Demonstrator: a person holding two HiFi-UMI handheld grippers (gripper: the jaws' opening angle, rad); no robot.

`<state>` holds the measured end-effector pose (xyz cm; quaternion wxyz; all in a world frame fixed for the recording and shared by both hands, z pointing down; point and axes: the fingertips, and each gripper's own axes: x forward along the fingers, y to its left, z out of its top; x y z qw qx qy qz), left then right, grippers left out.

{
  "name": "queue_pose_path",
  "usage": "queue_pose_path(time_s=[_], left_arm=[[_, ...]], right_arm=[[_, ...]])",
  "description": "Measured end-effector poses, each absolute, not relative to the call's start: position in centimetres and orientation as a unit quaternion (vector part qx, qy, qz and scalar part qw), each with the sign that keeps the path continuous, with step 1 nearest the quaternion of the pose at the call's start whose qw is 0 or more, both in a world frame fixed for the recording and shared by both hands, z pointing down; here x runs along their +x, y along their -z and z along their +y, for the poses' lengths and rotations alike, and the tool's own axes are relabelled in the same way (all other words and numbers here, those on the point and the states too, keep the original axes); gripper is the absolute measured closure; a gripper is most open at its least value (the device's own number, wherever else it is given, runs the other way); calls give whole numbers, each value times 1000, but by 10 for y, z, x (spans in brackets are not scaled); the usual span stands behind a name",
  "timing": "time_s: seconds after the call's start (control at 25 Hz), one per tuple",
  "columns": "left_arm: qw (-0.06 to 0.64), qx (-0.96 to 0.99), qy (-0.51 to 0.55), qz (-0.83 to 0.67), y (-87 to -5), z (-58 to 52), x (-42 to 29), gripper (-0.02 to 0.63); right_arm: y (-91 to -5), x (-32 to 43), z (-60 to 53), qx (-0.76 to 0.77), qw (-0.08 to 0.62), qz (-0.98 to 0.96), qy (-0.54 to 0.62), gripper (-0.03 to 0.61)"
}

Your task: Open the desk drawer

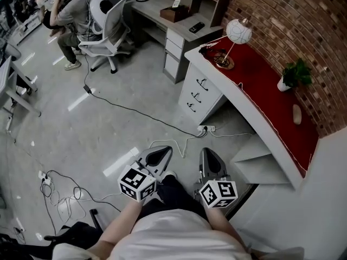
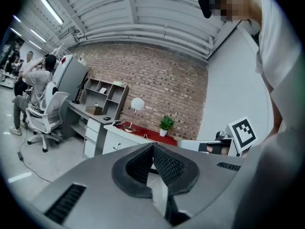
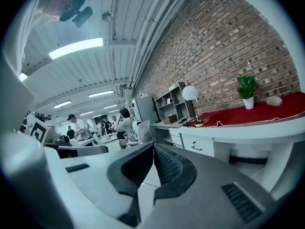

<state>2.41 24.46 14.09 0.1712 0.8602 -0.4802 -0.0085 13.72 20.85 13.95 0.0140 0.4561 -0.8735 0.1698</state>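
Note:
The white desk (image 1: 246, 110) with a red cloth top stands along the brick wall. At its far end is a white drawer unit (image 1: 199, 95) with three dark handles, all drawers pushed in. Both grippers are held low over the floor, well short of the desk and pointing toward it. My left gripper (image 1: 161, 153) is shut with nothing in it, and so is my right gripper (image 1: 209, 156). The left gripper view shows shut jaws (image 2: 153, 147) with the drawer unit (image 2: 113, 142) far off. In the right gripper view, a drawer front with its handle (image 3: 199, 146) lies beyond the shut jaws (image 3: 153, 147).
A round lamp (image 1: 238, 32), a potted plant (image 1: 293, 75) and a small stone (image 1: 297, 114) sit on the red cloth. Cables and a power strip (image 1: 205, 129) lie on the floor ahead. A second desk (image 1: 173, 23), an office chair (image 1: 108, 34) and seated people are further back.

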Motion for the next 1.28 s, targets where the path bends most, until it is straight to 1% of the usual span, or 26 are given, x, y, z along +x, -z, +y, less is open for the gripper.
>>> queue_pose_path(time_s=[0.76,1.28], left_arm=[[166,861,8,-480,-147,146,35,604],[178,850,12,-496,-160,153,36,604]], right_arm=[[-149,149,111,451,-9,-871,-194,561],[-161,142,113,429,-3,-881,-201,561]])
